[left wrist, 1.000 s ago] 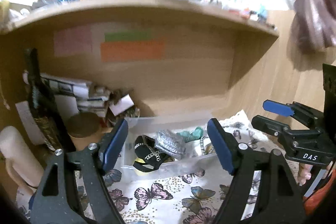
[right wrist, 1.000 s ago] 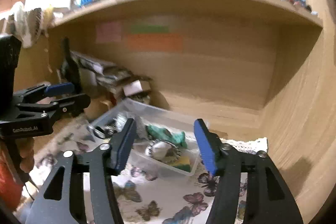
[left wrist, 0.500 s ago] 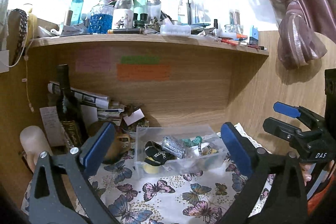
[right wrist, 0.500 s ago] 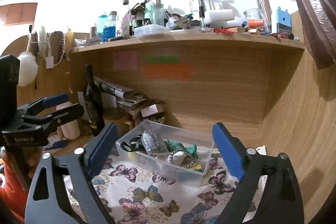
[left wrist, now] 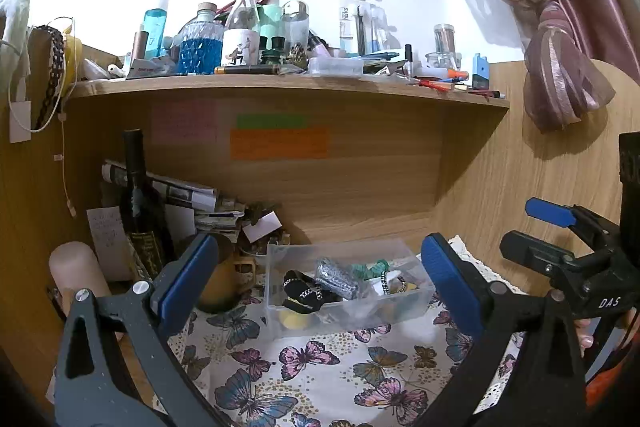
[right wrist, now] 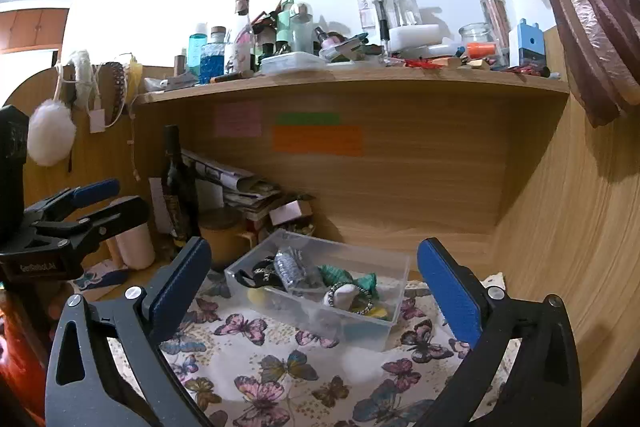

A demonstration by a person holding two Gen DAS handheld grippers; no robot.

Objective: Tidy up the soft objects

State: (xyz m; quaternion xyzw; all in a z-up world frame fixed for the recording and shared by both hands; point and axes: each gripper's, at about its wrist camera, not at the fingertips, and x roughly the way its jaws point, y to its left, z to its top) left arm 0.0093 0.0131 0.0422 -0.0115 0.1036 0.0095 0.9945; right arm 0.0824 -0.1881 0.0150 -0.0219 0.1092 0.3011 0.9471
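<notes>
Several soft fabric items (left wrist: 334, 277) fill clear rectangular plastic bin (left wrist: 408, 303).

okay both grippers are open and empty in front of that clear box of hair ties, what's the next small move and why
Probably ease the right hand-held gripper forward and down toward the clear box. Both it and the left hand-held gripper are open, hold nothing and hang short of the box, where the silver scrunchie lies on top.

We are seeing a clear plastic bin (left wrist: 348, 287) sitting low in the middle of the frame, holding the soft things heaped together: a black piece with a chain (left wrist: 306, 291) lying at its left, a silver glittery one (left wrist: 336, 277) leaning beside it, a green scrunchie (right wrist: 344, 277) toward the back
</notes>
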